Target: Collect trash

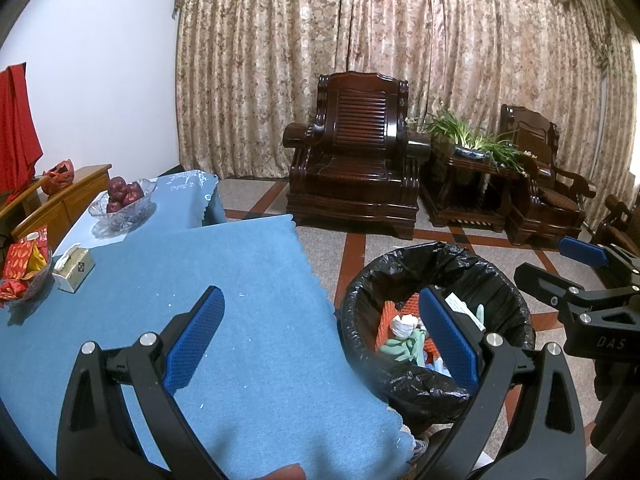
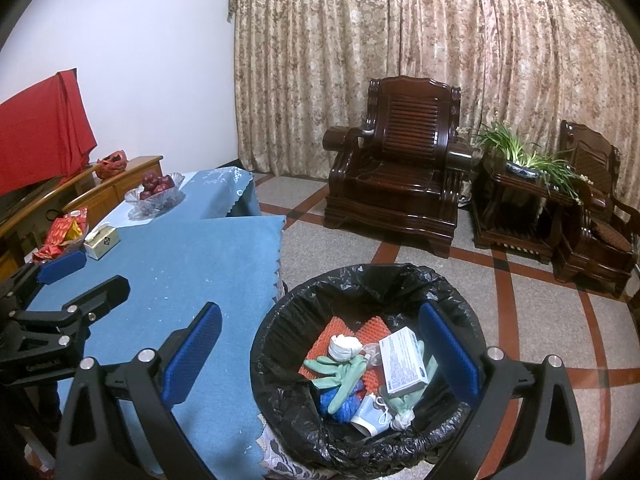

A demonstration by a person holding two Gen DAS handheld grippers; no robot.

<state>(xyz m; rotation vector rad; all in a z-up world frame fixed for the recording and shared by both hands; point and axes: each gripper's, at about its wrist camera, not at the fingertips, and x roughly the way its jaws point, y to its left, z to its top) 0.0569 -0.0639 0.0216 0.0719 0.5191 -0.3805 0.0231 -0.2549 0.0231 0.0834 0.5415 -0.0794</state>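
**Bin loaded, both tools empty**

The table (image 1: 224,320), under a blue cloth, fills the left of both views; its scalloped edge runs down just beside the bin (image 2: 280,340), which stands on the tiled floor at the table's corner. The bin is lined with a black bag and already holds the trash: green gloves (image 2: 340,372), a white box (image 2: 402,360), orange mesh, a white wad, a blue scrap and a face mask.

The left tool (image 1: 316,340) hangs over the table edge with its jaws wide apart and nothing between them; one finger sits over the cloth, the other over the bin's mouth. The right tool (image 2: 320,352) hovers above the bin, jaws likewise spread and empty.

My reading is that the dropping step is done or nearly so. No loose trash shows on the near cloth. What is left on the table looks like keepers: a fruit bowl (image 1: 122,204), a dish of red packets (image 1: 22,276) and a tissue box (image 1: 74,270), all at the far left. The next move calls for a scan for any remaining scrap, or drawing both tools back.

Room is good: open floor to the right of the bin, bare cloth between the tools and the dishes. The bin rim and the overhanging cloth edge are the things to clear.
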